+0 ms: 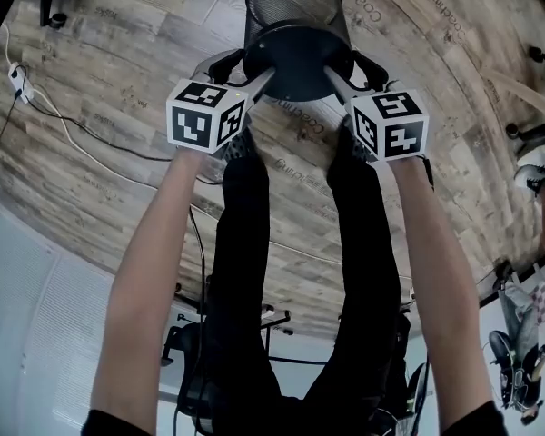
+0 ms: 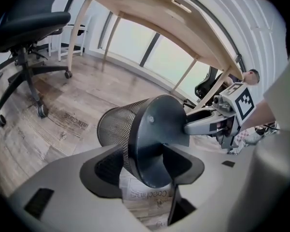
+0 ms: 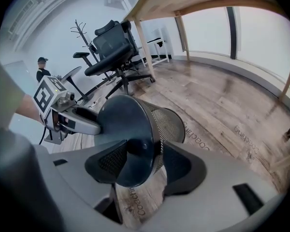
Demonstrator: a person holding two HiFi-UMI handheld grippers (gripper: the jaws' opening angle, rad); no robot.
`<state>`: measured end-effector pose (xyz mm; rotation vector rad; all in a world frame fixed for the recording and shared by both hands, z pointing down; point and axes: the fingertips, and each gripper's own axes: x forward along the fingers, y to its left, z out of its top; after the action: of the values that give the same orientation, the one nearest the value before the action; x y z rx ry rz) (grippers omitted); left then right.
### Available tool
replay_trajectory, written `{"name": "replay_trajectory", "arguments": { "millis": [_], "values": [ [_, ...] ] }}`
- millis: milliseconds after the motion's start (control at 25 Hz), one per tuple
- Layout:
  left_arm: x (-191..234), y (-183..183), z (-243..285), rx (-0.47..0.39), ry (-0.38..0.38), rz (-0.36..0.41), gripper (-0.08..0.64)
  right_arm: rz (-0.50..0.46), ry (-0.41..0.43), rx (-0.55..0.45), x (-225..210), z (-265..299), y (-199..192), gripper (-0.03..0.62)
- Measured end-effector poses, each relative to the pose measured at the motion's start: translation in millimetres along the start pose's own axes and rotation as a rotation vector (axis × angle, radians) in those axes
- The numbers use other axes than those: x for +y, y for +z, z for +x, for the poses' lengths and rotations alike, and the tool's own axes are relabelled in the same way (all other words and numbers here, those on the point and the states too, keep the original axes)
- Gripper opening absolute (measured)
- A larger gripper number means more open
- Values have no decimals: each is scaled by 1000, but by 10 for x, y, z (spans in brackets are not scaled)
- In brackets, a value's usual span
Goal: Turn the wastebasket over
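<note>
The wastebasket [image 1: 295, 57] is held at twelve o'clock in the head view, tipped with its solid base toward the person and its mouth away, over the wooden floor [image 1: 100, 71]. The left gripper [image 1: 239, 64] is clamped on the base edge at nine o'clock, the right gripper [image 1: 356, 66] at three. Both wrists are best rolled together, evenly, with the grip firm enough that the round edge cannot slip out.

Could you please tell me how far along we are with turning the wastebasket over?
Done: the wastebasket is tipped onto its side, solid base nearest the grippers, open mesh end pointing away. In hand: the left gripper and the right gripper each clamp the base rim from opposite sides. Still to do: rotating it the rest of the way and setting it on the floor; whether it touches the floor is unclear.
</note>
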<state>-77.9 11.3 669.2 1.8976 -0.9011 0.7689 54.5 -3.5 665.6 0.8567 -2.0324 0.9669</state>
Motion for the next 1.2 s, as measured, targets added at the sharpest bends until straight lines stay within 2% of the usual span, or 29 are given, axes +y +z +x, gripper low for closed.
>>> {"name": "replay_trajectory", "arguments": {
  "millis": [200,280,480,920,1200],
  "values": [
    [-68,-130,-57,-9,-55,-105,272,57,50,17,82,-34,-97,247],
    [-133,-166,-73,-12,-95,-142,318,75,92,32,141,-54,-131,251],
    [-200,-307,-107,27,-140,-154,333,53,168,108,243,-106,-295,270],
    [-319,-675,-106,82,-156,-233,333,182,172,153,269,-143,-629,270],
    [-395,-905,-57,90,-166,-290,333,155,174,207,336,-114,-919,270]
  ]
}}
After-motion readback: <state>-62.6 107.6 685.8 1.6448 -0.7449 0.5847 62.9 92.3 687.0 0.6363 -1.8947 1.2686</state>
